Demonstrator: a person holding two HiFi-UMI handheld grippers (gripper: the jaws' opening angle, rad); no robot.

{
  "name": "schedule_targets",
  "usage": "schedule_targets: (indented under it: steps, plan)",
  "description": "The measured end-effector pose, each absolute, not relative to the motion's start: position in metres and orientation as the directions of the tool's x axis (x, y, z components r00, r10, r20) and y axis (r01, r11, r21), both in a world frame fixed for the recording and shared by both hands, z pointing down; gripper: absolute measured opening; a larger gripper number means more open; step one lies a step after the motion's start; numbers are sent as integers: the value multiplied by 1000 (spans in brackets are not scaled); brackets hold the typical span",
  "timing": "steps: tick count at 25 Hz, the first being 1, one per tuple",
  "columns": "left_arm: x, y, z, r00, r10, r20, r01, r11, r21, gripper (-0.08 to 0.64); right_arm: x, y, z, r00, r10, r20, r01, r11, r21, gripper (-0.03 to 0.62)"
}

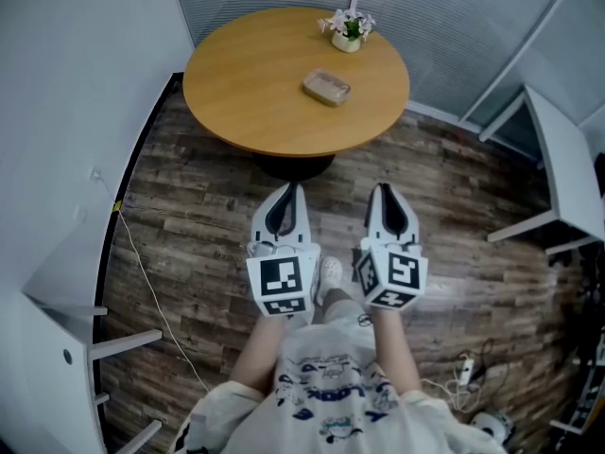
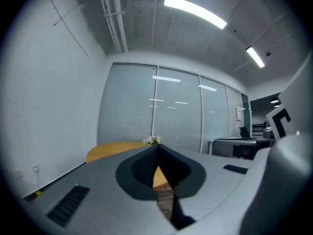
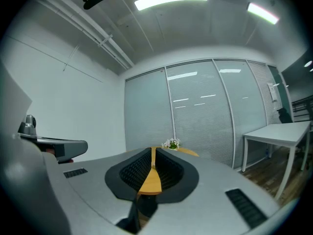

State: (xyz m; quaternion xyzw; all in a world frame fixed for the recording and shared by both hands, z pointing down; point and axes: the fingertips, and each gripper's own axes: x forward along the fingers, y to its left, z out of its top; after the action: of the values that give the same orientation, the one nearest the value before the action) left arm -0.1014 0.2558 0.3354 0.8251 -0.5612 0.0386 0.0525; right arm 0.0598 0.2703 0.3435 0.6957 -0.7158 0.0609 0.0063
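Holding two devices low in the middle of the head view, the person is keeping one in each hand. The grey-and-black left gripper (image 1: 291,190) and the matching right gripper (image 1: 383,189) each carry one marker cube. In the left gripper view, the left gripper (image 2: 156,147) is showing its jaws pressed together at the tips with nothing between them. The right gripper view is showing the right gripper (image 3: 153,151) closed in the same way and equally empty. Both are pointing up the frame over the dark wood-plank floor (image 1: 198,235), well apart from the furniture. One pale shoe (image 1: 329,273) is peeking out between them.

Beyond their tips, one round, honey-coloured wooden table (image 1: 246,83) is filling the upper middle of the frame. Two things are sitting on it. One small rectangular tan dish (image 1: 326,87) with rounded corners is lying right of the tabletop's centre. It is shallow, set slightly askew, and its contents are too small to tell. One little pot of white and pink flowers (image 1: 347,28) is standing at the far rim, near the dish but apart from it.

At the right edge, one white rectangular desk (image 1: 567,159) is standing against the grey slatted blinds (image 1: 444,17).
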Motion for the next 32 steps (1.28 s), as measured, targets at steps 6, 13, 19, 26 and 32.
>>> schedule_targets:
  steps: [6,13,19,26,32]
  plan:
    - [-90,217,346,347,-928,139,-938,-344,46,3,72,230,356,-51,-992,113,-995,40,-91,28]
    - [-62,148,348,319,-937,144,-948,-316,41,3,95,150,354,-99,-989,105,-991,89,-99,28]
    - [-46,90,343,272,-951,147,-962,-270,31,3,113,82,352,-145,-983,111,-983,131,-128,28]
    - [-36,39,345,209,-964,162,-978,-207,28,3,121,20,352,-215,-971,109,-968,197,-153,28]
    - [-28,13,350,184,-966,184,-983,-183,20,3,124,-8,366,-245,-960,135,-960,221,-173,28]
